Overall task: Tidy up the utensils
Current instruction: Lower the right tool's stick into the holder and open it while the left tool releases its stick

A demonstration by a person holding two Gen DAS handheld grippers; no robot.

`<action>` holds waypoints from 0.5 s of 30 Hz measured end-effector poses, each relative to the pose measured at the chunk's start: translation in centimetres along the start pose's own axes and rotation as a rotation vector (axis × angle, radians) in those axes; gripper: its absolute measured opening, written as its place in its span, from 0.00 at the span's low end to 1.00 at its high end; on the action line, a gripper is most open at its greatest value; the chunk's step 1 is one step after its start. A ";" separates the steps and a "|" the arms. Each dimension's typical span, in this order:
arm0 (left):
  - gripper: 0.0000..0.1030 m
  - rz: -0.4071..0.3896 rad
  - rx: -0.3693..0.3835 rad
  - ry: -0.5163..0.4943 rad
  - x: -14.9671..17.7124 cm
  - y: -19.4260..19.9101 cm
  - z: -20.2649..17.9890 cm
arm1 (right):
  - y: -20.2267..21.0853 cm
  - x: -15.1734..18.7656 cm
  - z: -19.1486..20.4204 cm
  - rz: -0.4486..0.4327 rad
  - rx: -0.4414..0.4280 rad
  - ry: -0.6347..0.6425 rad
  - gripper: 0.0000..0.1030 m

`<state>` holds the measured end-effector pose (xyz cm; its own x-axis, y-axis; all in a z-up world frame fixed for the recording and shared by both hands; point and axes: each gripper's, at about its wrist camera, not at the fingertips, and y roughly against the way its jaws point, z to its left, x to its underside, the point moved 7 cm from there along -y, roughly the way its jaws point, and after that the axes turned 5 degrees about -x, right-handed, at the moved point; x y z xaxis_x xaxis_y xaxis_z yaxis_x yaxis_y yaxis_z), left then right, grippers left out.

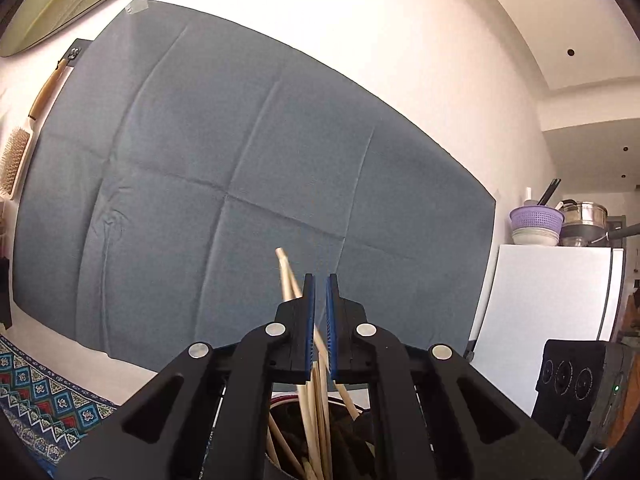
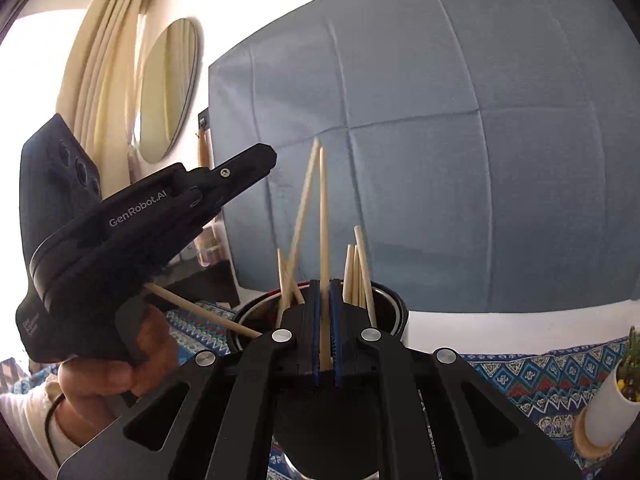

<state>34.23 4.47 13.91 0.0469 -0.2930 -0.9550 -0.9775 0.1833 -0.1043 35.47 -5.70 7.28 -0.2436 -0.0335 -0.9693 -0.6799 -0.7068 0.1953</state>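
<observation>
- Chopsticks, pale wooden ones, stand bunched in a dark round holder; their tips fan upward past the holder's rim.
- One chopstick rises nearly upright from between the blue pads of the right gripper, which is clenched on it directly in front of the holder.
- A second long stick leans against that one near its top, its lower end going down toward the holder.
- Left of the holder, another chopstick lies slanted, one end at the holder's rim, the other hidden behind the left gripper.
- From the left wrist view, the left gripper has its jaws drawn close together above the holder, and a slanted chopstick passes through the narrow gap between the pads; I cannot tell for certain that the pads press on it.
- A hand with a light sleeve wraps the left gripper's handle, left of the holder.
- Behind the holder hangs a creased blue-grey cloth on the white wall.
- Under the holder lies a patterned blue tablecloth.
- Right of the holder, at the frame edge, stands a white pot with a small green plant.
</observation>
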 end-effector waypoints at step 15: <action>0.07 0.006 0.003 0.028 -3.0 1.5 0.2 | 1.8 -0.3 0.6 0.079 0.022 0.064 0.05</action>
<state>32.65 5.80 16.59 0.0353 -0.3180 -0.9474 -0.9772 0.1877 -0.0994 33.88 -6.56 8.04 -0.2530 -0.1337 -0.9582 -0.6756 -0.6845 0.2739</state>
